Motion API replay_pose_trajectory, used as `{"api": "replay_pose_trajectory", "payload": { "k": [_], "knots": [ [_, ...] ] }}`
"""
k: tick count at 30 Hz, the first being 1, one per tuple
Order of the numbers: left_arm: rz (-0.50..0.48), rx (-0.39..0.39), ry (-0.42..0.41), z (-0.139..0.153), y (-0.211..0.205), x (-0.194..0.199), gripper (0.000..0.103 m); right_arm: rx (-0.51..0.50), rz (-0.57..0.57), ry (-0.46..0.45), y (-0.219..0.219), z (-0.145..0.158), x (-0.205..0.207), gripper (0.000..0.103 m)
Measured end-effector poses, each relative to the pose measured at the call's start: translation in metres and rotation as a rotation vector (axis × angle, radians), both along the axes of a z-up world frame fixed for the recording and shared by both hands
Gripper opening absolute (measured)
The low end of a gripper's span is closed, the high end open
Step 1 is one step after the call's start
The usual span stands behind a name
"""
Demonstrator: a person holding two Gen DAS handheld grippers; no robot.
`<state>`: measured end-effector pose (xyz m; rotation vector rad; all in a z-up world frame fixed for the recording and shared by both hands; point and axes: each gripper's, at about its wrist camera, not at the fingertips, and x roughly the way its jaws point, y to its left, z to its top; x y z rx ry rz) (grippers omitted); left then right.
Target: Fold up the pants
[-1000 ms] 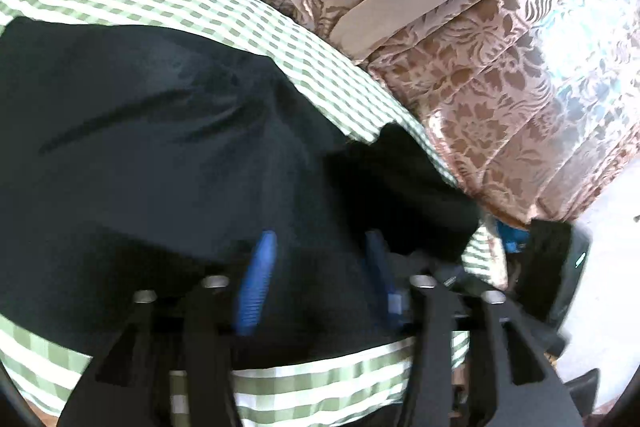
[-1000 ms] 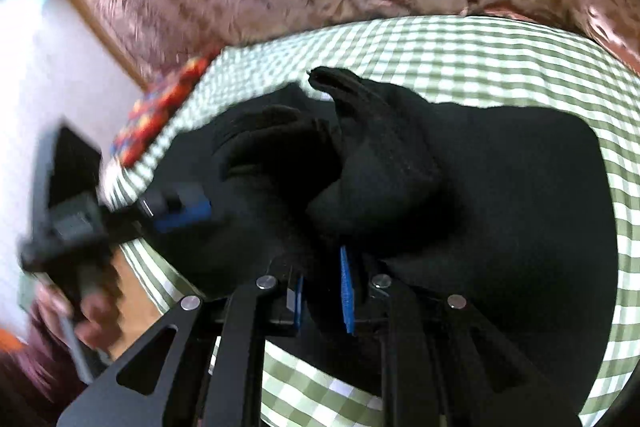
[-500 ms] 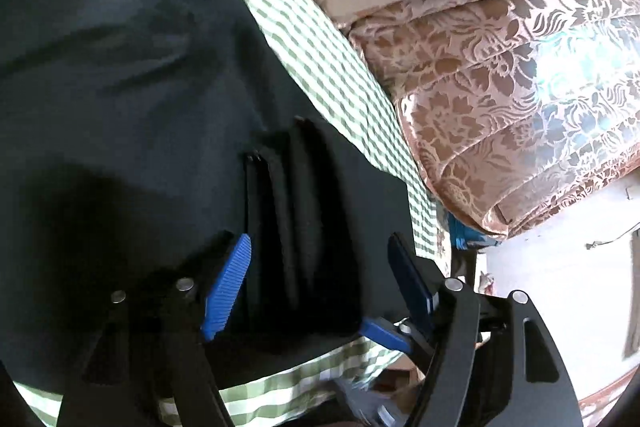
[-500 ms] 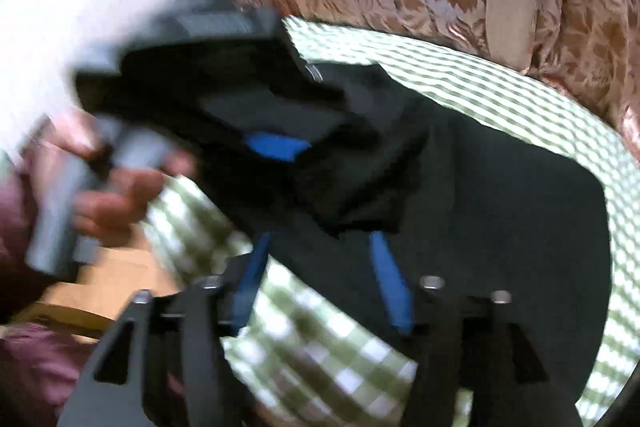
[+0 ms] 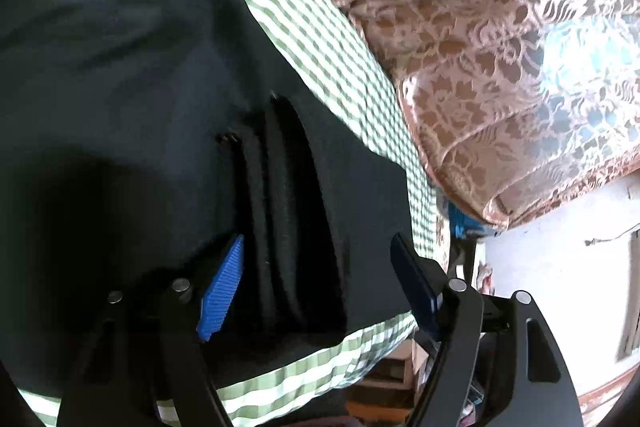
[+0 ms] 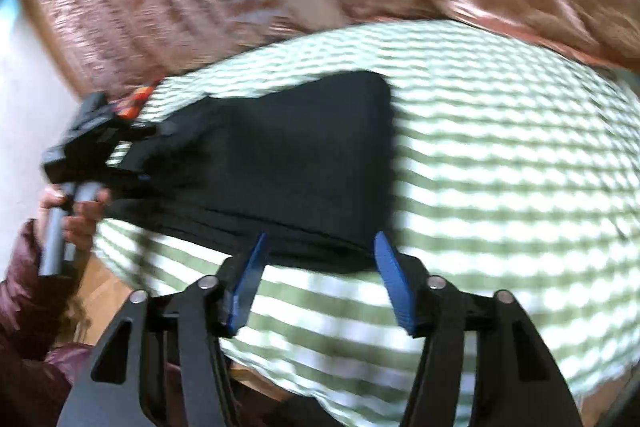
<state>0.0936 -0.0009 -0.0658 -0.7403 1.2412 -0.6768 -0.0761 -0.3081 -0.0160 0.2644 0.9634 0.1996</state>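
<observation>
My left tongs (image 5: 316, 247) hang over the near end of the black pants (image 5: 132, 99), which lie folded on the green-and-white checked cloth (image 5: 320, 23). Their jaws have just been opening and now stand wide and released, one blue pad (image 5: 222, 291) on either side of the stacked, ribbed edges of the fold (image 5: 288, 211); those layers lie between the pads, but neither pad presses on them. From my right tongs (image 6: 318, 243) I see the pants (image 6: 288, 163) as a dark, roughly oblong bundle, well in from the far edge of the cloth (image 6: 500, 155) and close to its near left edge. This view is smeared by motion. The right jaws sprang apart and have just been closing a little; they are released, with only the near edge of the bundle and bare checked cloth showing in the gap and nothing gripped. At the left of that view my hand (image 6: 76, 211) in a dark red sleeve (image 6: 24, 311) holds the handle of the left tongs (image 6: 132, 163) at the pants' far left end. Brown flowered curtains (image 5: 500, 75) hang behind the bed.
</observation>
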Motion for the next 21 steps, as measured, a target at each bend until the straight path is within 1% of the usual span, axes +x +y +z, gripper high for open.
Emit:
{"api": "replay_pose_trajectory", "payload": {
  "k": [1,2,3,4,5,6,7,9,10,11,12,13,14,15,16,17,19,21],
  "knots": [
    [-0.008,0.025,-0.001,0.0,-0.004,0.0,0.072,-0.002,-0.034,0.02,-0.008,-0.006,0.0,0.044],
    [-0.017,0.057,-0.008,0.0,-0.008,0.0,0.063,-0.001,-0.053,0.031,-0.012,-0.009,-0.001,0.039],
    [-0.023,0.073,-0.013,0.001,-0.011,0.0,0.049,-0.003,-0.069,0.039,-0.015,-0.013,-0.001,0.039],
    [-0.03,0.105,-0.025,0.004,-0.014,0.0,0.041,0.003,-0.072,0.041,-0.016,-0.016,0.0,0.039],
    [-0.033,0.123,-0.037,0.006,-0.014,0.0,0.024,0.013,-0.073,0.038,-0.016,-0.017,0.002,0.039],
    [-0.034,0.123,-0.063,0.013,-0.014,0.0,0.019,0.026,-0.08,0.03,-0.015,-0.017,0.005,0.039],
    [-0.031,0.114,-0.101,0.022,-0.013,-0.001,0.016,0.039,-0.091,0.021,-0.014,-0.017,0.008,0.039],
    [-0.041,0.102,-0.192,0.043,-0.01,-0.007,0.015,0.039,-0.084,0.015,-0.011,-0.018,0.013,0.031],
    [-0.051,0.094,-0.241,0.055,-0.008,-0.011,0.015,0.012,-0.067,0.02,-0.007,-0.02,0.016,0.028],
    [-0.057,0.101,-0.27,0.059,-0.006,-0.015,0.015,-0.007,-0.058,0.03,-0.004,-0.024,0.016,0.028],
    [-0.067,0.137,-0.295,0.058,-0.004,-0.019,0.014,-0.016,-0.053,0.041,-0.004,-0.028,0.015,0.028],
    [-0.073,0.167,-0.296,0.052,-0.002,-0.02,0.014,-0.015,-0.053,0.053,-0.005,-0.032,0.015,0.028],
    [-0.078,0.22,-0.279,0.039,-0.001,-0.02,0.014,-0.017,-0.055,0.066,-0.005,-0.035,0.015,0.028],
    [-0.083,0.252,-0.265,0.028,0.0,-0.02,0.014,-0.02,-0.055,0.072,-0.006,-0.037,0.014,0.028],
    [-0.09,0.289,-0.234,0.011,0.002,-0.02,0.014,-0.026,-0.052,0.078,-0.007,-0.037,0.013,0.028],
    [-0.084,0.291,-0.218,0.001,0.003,-0.021,0.017,-0.032,-0.049,0.08,-0.007,-0.036,0.013,0.028],
    [-0.048,0.254,-0.217,-0.003,0.01,-0.024,0.021,-0.047,-0.039,0.082,-0.008,-0.032,0.011,0.028],
    [-0.014,0.229,-0.21,0.0,0.019,-0.026,0.034,-0.055,-0.037,0.069,-0.011,-0.023,0.009,0.028]
  ]
}}
